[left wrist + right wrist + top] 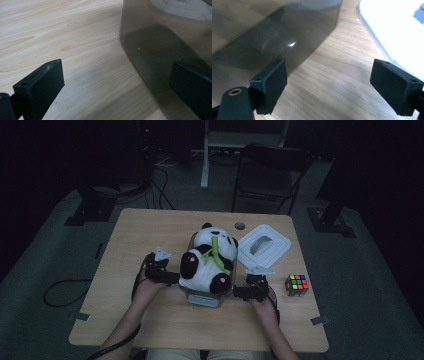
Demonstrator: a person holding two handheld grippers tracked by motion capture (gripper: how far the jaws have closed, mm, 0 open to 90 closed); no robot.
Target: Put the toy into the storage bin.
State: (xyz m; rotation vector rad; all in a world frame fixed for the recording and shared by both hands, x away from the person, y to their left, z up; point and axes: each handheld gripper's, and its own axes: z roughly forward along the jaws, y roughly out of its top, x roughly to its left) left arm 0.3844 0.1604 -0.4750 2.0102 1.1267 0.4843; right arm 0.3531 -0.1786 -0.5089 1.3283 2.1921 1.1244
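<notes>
Clear box (205, 297) w/ panda (210, 260) btwn left gripper (172, 279), right gripper (239, 293).

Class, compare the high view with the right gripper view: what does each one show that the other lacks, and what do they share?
High view alone: the panda plush, the Rubik's cube, the left gripper, the person's hands and a chair. Right gripper view alone: a close look at the right gripper, its jaws open over bare wood. Shared: the smoky clear box, the white lid and the wooden table.
</notes>
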